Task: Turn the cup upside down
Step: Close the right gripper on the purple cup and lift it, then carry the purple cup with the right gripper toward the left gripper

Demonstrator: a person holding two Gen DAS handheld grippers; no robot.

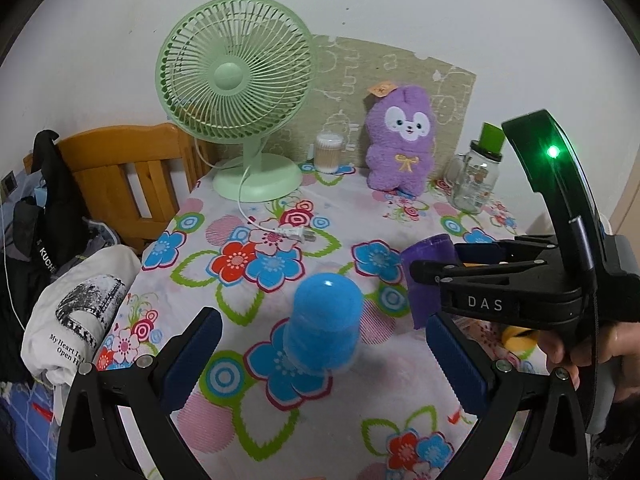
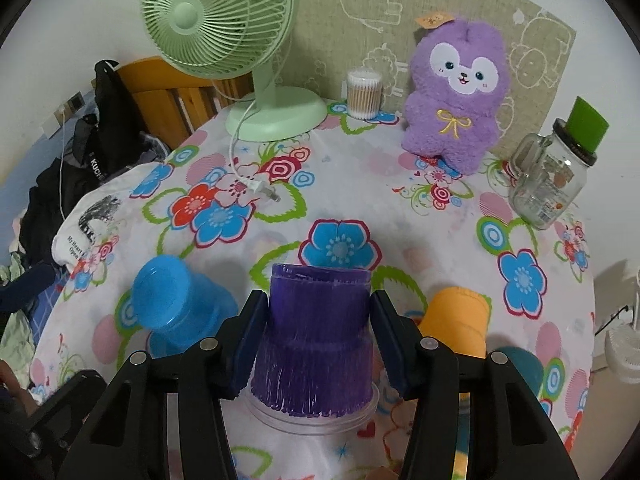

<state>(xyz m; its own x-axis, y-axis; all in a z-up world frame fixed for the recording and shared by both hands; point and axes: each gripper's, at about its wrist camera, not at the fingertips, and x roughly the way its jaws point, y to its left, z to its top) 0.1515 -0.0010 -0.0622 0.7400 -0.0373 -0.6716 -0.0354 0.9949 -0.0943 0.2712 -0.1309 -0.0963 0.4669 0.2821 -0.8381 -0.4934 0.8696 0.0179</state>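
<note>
Two blue pads of the right gripper (image 2: 318,340) clamp the purple cup (image 2: 318,336), inverted at lower centre; lower it squarely before releasing. Left gripper (image 1: 320,356) hangs open around the blue cup (image 1: 324,320).

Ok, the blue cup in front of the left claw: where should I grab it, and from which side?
Grip the blue cup across its upper, narrower section, coming in level from the near side with the left claw. It stands mouth down with its closed base on top, so nothing offers a rim hold. The fingers already stand open to either side of it.
</note>
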